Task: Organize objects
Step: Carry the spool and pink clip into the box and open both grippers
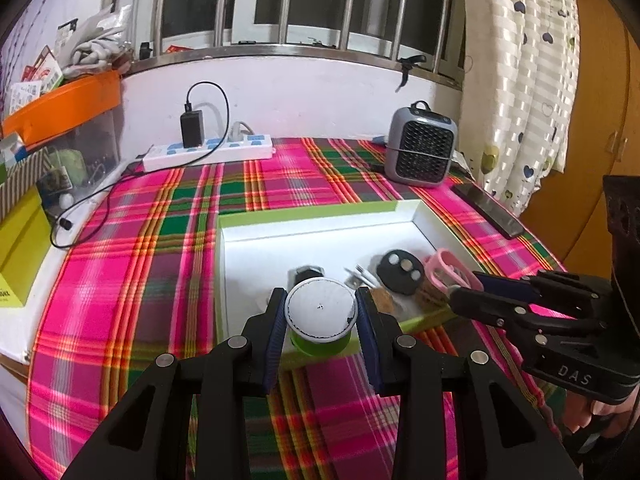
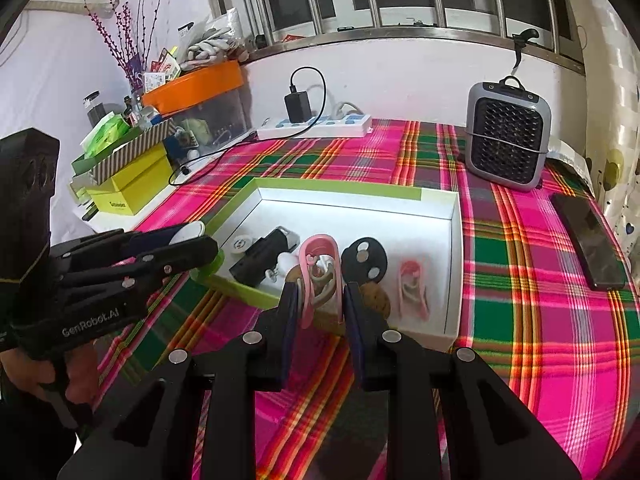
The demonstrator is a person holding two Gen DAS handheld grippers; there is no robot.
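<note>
My left gripper point(image 1: 320, 316) is shut on a green pot with a white lid point(image 1: 320, 314), held over the near edge of the white box with green rim point(image 1: 312, 212). My right gripper point(image 2: 320, 300) is shut on a pink hair clip point(image 2: 318, 270), held over the box's near side point(image 2: 448, 332). In the box lie a black round piece with three buttons point(image 2: 364, 260), a black rectangular device point(image 2: 262, 256), a second pink clip point(image 2: 412, 288), a small white round item point(image 2: 240, 243) and cork pieces point(image 2: 376, 296). The right gripper also shows in the left wrist view point(image 1: 460, 292), the left gripper in the right wrist view point(image 2: 200, 240).
A grey mini heater point(image 1: 420, 148) stands at the back right, a dark phone point(image 2: 588, 240) lies right of the box. A white power strip with charger point(image 1: 208, 148) sits at the back. Yellow and orange boxes point(image 2: 128, 188) crowd the left. The plaid cloth point(image 1: 132, 280) covers the table.
</note>
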